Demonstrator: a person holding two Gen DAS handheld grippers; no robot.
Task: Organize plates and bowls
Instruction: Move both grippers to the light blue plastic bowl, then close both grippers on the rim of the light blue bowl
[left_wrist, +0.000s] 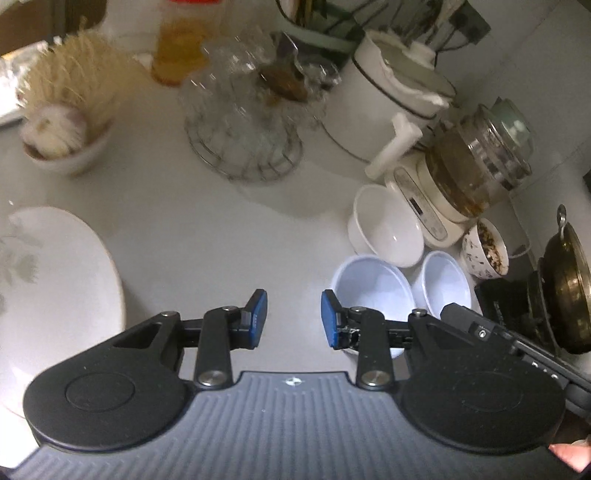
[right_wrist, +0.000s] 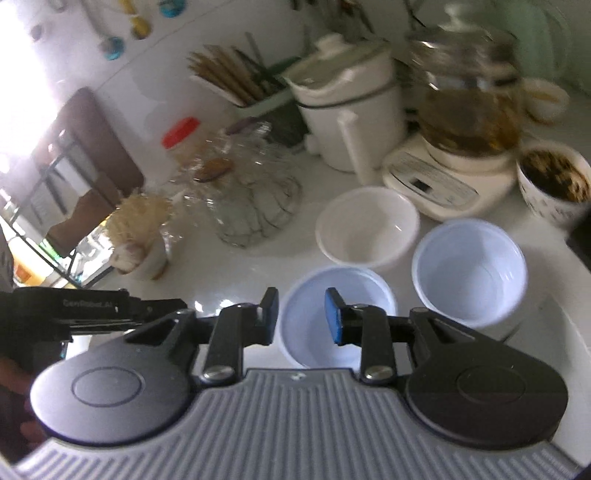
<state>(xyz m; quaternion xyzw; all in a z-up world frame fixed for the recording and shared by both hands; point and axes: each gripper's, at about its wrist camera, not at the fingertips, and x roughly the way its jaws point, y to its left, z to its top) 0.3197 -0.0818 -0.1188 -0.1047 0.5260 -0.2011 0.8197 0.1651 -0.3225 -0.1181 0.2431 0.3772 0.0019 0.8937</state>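
Note:
Three empty bowls stand close together on the white counter (left_wrist: 221, 229): a white bowl (right_wrist: 365, 229) at the back and two pale blue bowls (right_wrist: 351, 288) (right_wrist: 469, 273) in front. In the left wrist view they sit at the right: the white bowl (left_wrist: 388, 229) and both blue bowls (left_wrist: 373, 288) (left_wrist: 447, 284). My right gripper (right_wrist: 301, 315) hangs open over the nearer blue bowl, its left rim between the fingers and untouched. My left gripper (left_wrist: 293, 319) is open over bare counter, just left of that bowl. A large white flowered plate (left_wrist: 55, 288) lies at the left.
Behind the bowls stand a white pot with a handle (right_wrist: 347, 110), a glass kettle on its base (right_wrist: 465, 122) and a patterned cup of dregs (right_wrist: 554, 184). Glasses on a wire rack (left_wrist: 243, 122), a bowl of garlic (left_wrist: 59, 140) and a brass pot (left_wrist: 569, 295) crowd the counter.

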